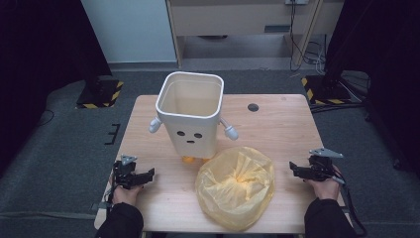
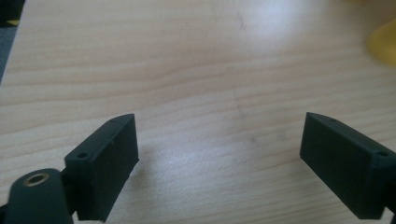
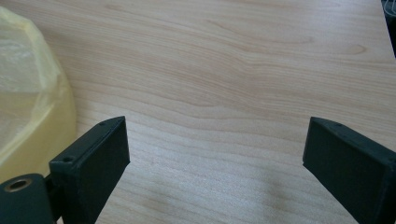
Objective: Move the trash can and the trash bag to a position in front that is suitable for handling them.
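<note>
Hovering low over the wooden table [image 1: 277, 124], left gripper [image 1: 148, 174] and right gripper [image 1: 293, 168] both gape wide, empty — the yellow bag [image 1: 236, 186] lies between them, just before the white bin [image 1: 190, 111].

The bin [image 1: 190, 115] hides whatever orange thing [image 1: 188, 159] perhaps sits behind it.

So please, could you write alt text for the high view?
A crumpled translucent yellow plastic bag lies on a light wooden table before a white square plastic bin with a face. Left tongs and right tongs flank it, both open.
</note>
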Available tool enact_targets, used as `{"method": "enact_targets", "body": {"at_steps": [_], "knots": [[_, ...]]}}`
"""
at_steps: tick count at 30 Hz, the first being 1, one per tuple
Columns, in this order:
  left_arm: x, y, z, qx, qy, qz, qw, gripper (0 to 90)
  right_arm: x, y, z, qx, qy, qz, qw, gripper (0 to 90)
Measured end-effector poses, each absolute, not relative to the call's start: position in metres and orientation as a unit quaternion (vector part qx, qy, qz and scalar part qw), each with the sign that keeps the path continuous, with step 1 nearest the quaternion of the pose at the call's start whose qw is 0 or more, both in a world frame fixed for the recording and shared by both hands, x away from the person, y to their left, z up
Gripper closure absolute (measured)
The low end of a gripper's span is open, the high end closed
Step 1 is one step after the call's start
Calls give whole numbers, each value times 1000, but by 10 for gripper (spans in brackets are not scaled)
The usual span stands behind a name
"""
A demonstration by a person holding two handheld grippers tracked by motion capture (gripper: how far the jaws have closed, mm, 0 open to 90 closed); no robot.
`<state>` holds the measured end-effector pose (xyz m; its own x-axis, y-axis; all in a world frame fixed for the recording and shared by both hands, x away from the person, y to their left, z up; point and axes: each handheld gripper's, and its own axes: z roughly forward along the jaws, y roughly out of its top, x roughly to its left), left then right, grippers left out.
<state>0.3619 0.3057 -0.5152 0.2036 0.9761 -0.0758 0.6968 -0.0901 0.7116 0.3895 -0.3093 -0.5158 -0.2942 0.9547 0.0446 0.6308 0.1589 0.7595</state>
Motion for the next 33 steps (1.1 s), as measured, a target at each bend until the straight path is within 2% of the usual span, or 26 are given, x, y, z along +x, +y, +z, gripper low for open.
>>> {"method": "enact_targets", "body": {"at_steps": [3,9,14,29,33], "knots": [[356,304,-504,682,605,198,360,159,389,-309,-513,547,722,359,226,77],[345,295,-487,673,589,201,399,194,387,-307,-509,547,720,362,227,82],[333,280,-466,671,561,230,427,195,385,-308,-504,543,720,361,236,83],[316,237,-438,692,516,236,446,207,386,-311,-504,547,724,345,239,83],[311,218,-434,704,500,224,453,243,386,-311,-504,546,726,343,239,83]]}}
